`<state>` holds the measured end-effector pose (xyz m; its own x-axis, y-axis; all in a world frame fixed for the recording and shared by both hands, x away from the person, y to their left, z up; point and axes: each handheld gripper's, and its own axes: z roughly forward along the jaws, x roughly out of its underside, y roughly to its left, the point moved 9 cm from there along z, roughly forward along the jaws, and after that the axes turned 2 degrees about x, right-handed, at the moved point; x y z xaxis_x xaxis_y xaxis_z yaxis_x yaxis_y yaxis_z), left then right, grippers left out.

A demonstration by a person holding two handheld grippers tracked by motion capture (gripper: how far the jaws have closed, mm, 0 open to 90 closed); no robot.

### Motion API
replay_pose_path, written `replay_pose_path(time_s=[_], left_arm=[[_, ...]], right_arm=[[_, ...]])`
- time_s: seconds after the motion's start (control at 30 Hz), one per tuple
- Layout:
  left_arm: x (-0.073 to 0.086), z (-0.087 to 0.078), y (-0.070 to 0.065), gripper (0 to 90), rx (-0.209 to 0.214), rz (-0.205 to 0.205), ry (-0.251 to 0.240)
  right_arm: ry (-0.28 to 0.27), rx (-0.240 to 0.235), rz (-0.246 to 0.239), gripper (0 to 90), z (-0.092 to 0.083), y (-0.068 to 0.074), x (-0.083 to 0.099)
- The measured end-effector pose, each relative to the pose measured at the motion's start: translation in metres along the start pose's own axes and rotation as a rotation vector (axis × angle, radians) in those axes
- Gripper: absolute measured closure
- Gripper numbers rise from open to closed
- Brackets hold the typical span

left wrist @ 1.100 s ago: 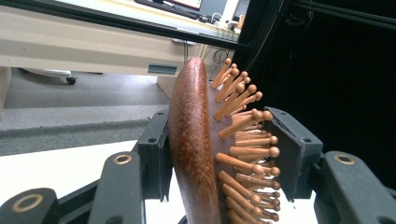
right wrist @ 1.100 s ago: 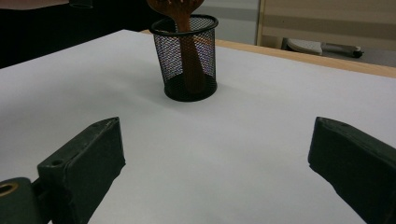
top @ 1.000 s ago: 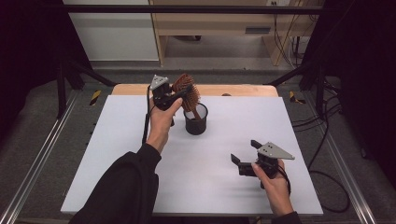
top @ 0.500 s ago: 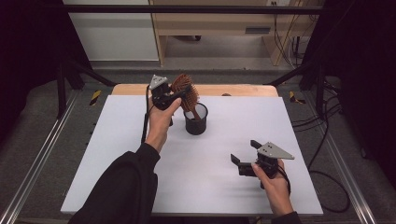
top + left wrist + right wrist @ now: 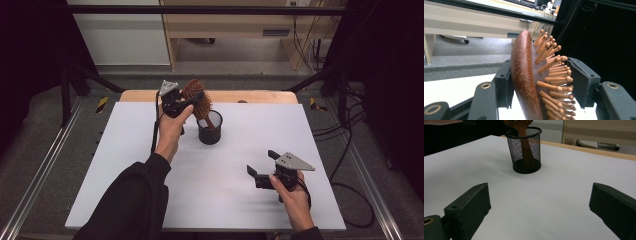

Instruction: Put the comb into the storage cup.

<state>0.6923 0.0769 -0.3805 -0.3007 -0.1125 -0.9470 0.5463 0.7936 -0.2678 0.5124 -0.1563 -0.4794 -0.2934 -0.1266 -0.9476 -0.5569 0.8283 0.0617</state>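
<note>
Since the earlier frame the jaws of the left gripper (image 5: 192,100) have been eased slightly wider around the hairbrush (image 5: 196,96) head. The handle is stood in the mesh cup (image 5: 210,133) on the tabletop (image 5: 125,150). The right gripper (image 5: 263,167) is held with jaws released, well apart.

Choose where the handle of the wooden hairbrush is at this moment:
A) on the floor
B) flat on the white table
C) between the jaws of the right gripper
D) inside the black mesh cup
D: the wooden hairbrush stands with its handle down in the black mesh cup.
</note>
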Motion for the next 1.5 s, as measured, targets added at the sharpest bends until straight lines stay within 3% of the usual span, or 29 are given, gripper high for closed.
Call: replay_pose_path(time_s=[1.5], left_arm=[[0.005, 0.000, 0.018, 39.3, -0.033, -0.040, 0.013]], right_arm=[[0.004, -0.006, -0.003, 3.7, 0.000, 0.000, 0.001]])
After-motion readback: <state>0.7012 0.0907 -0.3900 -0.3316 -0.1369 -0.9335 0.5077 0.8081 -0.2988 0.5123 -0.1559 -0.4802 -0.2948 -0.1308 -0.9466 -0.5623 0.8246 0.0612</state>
